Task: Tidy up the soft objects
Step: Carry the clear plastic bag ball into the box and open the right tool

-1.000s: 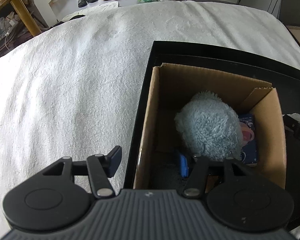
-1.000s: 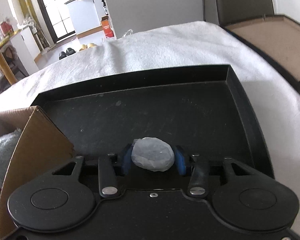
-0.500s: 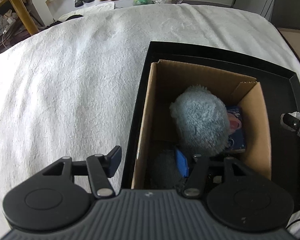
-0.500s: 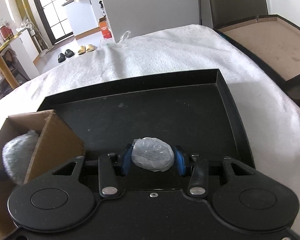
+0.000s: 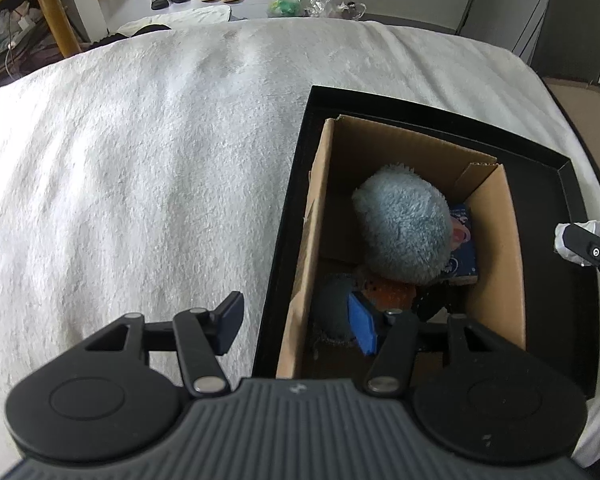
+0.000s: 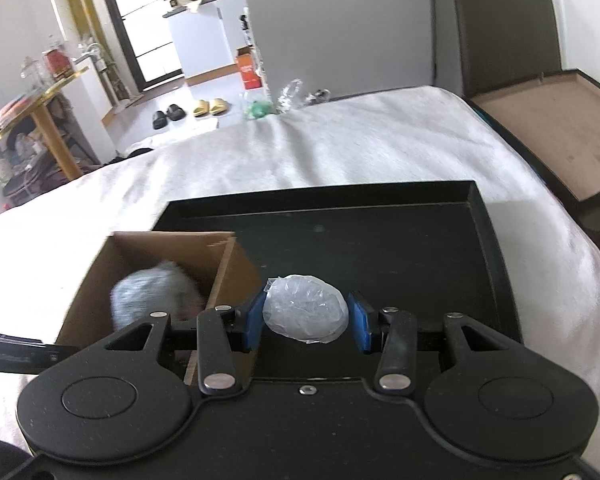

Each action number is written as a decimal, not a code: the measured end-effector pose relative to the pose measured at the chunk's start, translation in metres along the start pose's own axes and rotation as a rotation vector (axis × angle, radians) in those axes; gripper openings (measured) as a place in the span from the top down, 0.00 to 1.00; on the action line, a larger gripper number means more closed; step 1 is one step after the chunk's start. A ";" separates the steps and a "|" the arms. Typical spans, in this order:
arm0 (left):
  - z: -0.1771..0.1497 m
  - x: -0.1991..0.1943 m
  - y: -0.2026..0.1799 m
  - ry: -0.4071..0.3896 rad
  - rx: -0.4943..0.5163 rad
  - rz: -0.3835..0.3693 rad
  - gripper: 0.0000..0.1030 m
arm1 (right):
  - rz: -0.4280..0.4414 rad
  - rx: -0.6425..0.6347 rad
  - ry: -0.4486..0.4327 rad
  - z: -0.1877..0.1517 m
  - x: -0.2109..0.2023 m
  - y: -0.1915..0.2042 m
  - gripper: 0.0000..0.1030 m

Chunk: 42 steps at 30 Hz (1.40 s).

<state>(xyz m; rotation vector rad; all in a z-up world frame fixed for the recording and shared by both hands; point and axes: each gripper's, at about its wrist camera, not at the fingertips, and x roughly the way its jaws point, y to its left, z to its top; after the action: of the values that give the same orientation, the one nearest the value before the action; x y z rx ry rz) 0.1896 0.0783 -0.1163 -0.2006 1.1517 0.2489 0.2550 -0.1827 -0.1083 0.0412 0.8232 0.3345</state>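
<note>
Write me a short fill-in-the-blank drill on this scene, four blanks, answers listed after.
1. The right gripper is shut on a ____ wad.
2. The cardboard box stands inside a black ____.
3. The fluffy grey ball lies inside the ____.
4. The left gripper is ____ and holds nothing.

Answers: plastic; tray; box; open

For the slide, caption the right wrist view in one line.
Right tongs grip a crumpled clear plastic wad above the black tray, beside the cardboard box holding a fluffy grey plush.
</note>
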 end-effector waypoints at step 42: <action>-0.021 0.014 0.033 0.055 -0.110 -0.191 0.87 | 0.108 -0.130 0.137 -0.024 -0.013 0.120 0.44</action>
<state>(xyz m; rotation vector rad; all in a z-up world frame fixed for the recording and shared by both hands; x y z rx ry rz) 0.1665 0.1055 -0.1384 -0.4145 1.1658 0.1389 0.1963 -0.0755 -0.0952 -0.0598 0.9347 0.4961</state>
